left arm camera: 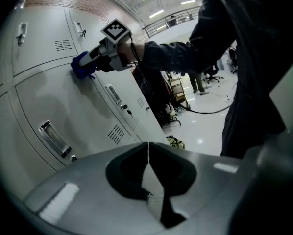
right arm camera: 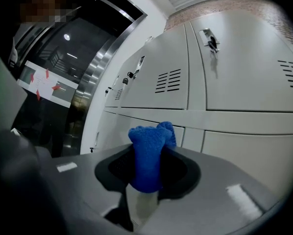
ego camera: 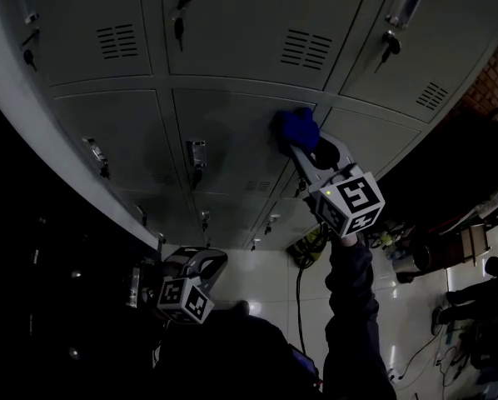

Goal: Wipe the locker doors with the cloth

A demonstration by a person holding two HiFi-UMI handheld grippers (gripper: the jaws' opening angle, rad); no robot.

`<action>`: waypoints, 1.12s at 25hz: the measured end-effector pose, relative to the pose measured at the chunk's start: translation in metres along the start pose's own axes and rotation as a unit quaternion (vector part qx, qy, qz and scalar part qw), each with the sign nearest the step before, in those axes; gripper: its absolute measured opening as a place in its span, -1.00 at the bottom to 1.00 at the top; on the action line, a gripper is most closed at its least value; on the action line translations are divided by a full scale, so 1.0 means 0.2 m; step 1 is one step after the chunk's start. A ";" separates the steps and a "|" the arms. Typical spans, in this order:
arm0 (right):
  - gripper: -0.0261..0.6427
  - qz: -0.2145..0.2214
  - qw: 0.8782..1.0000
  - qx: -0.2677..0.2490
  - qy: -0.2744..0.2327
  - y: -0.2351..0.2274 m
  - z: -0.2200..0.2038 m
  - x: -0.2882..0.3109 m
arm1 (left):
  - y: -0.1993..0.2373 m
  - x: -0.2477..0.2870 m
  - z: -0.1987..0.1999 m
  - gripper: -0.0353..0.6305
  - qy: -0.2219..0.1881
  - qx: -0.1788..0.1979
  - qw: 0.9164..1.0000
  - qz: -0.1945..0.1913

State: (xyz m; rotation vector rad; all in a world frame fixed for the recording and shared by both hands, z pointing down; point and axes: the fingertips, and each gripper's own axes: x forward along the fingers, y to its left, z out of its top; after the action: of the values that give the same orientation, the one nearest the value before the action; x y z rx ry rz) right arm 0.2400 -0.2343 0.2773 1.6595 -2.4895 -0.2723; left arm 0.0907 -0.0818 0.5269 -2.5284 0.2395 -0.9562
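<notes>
Cloth: the blue cloth is pinched in my right gripper and pressed against a middle locker door.
Left gripper: my left gripper is clenched on nothing and hangs low.
Progress: wiping looks under way; I judge most doors remain.

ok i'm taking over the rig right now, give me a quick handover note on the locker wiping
Right gripper: shut on the blue cloth, holding it against a middle-row locker door near its right edge.
Left gripper: shut, empty, held low, off the lockers.
Done: can't tell which doors are already wiped.
Left: likely wiping on across this door, then the others.
</notes>
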 end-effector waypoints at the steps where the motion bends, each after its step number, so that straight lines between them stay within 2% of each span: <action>1: -0.58 0.003 1.000 0.002 -0.001 0.04 0.00 0.02 | 0.01 -0.02 -0.02 -0.88 -0.001 0.004 1.000 -0.002; 17: -0.58 0.069 0.997 0.011 -0.012 0.75 0.04 0.66 | 0.22 -0.38 -0.50 -0.88 0.015 0.010 1.000 -0.010; 22: -0.58 0.070 0.997 0.021 -0.014 0.80 0.04 0.76 | 0.27 -0.44 -0.58 -0.88 0.020 0.007 1.000 -0.009; 28: -0.58 0.066 0.998 0.016 -0.009 0.75 0.02 0.74 | 0.25 -0.42 -0.57 -0.88 0.021 0.009 1.000 -0.017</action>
State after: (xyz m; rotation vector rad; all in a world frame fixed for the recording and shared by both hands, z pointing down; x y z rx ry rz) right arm 0.0472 -0.3132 0.3084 1.5009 -2.6163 -0.2330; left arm -0.0486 -0.1392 0.5321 -2.5046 0.1989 -1.0218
